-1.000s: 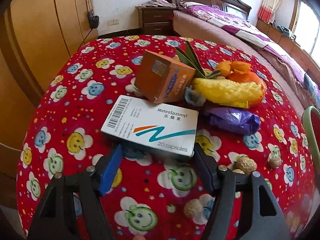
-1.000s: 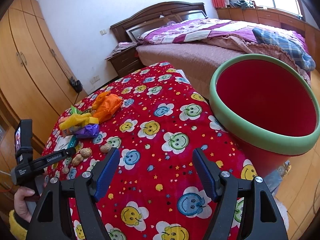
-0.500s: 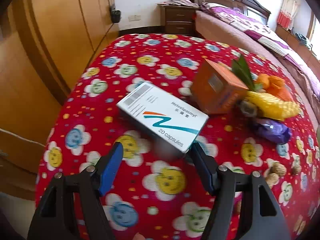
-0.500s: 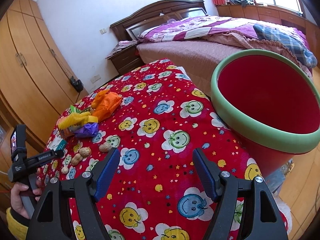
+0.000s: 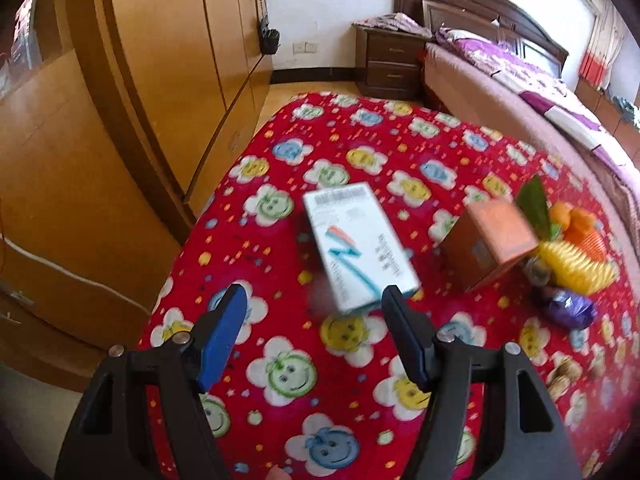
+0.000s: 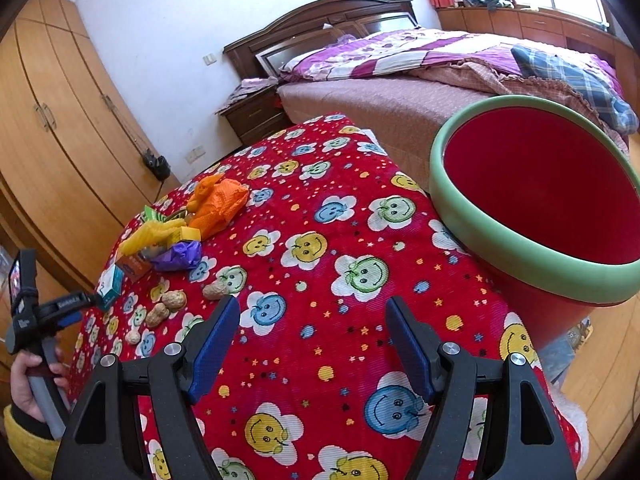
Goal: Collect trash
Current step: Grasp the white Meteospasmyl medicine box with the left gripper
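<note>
A white capsule box (image 5: pixel 356 244) lies on the red smiley tablecloth (image 5: pixel 320 380), just ahead of my open left gripper (image 5: pixel 314 312); its near corner sits by the right fingertip. Right of it are an orange box (image 5: pixel 490 248), yellow wrapper (image 5: pixel 576 268), orange net (image 5: pixel 580 228) and purple wrapper (image 5: pixel 568 312). In the right wrist view my right gripper (image 6: pixel 312 320) is open and empty over the cloth. The red bin with a green rim (image 6: pixel 532 200) stands at the table's right edge.
Peanuts (image 6: pixel 172 300) lie scattered on the cloth left of my right gripper. The trash pile (image 6: pixel 180 240) shows at far left, with the left gripper's handle (image 6: pixel 44 312). A wardrobe (image 5: pixel 80 120) stands left; a bed (image 6: pixel 440 80) lies beyond the table.
My left gripper has swung left and back, so the white box now points away and sits ahead of the fingers instead of between them. The right gripper has barely moved.
</note>
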Demonstrator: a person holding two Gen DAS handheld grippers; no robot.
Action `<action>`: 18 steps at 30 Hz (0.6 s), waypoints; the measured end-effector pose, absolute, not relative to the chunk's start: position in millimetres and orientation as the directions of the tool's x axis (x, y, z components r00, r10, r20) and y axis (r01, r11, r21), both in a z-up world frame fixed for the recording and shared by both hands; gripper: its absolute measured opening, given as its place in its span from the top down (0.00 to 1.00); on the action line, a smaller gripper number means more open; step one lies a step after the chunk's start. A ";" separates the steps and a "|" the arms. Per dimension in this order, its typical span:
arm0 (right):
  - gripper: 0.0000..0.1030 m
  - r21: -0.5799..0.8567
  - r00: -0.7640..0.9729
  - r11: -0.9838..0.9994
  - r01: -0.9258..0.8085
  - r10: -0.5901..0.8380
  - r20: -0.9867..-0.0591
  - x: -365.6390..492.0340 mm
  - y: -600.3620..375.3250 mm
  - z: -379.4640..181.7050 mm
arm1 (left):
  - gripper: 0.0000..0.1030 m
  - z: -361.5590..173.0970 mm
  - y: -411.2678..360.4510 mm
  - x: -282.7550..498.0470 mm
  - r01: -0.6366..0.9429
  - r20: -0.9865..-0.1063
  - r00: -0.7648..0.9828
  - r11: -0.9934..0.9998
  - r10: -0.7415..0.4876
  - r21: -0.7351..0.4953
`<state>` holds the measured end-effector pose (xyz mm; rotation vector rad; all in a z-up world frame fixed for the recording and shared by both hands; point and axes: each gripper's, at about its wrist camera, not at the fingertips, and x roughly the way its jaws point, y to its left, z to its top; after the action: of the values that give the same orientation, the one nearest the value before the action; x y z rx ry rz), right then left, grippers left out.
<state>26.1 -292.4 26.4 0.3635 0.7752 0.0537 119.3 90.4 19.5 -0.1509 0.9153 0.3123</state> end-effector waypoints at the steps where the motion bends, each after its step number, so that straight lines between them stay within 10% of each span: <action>1: 0.26 0.338 0.716 0.937 0.084 0.180 -0.675 26.0 -291.8 26.7 | 0.32 21.6 88.7 122.9 -0.320 -0.798 0.573 0.947 0.187 -0.008; 18: 0.26 0.319 0.711 0.945 0.077 0.172 -0.682 31.2 -285.8 29.5 | 0.32 -10.0 92.7 178.4 -0.328 -0.839 0.521 0.944 0.154 -0.031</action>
<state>31.2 -285.8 29.5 0.3388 0.7824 0.0541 178.4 92.7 -10.0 -0.1942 0.9820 0.2905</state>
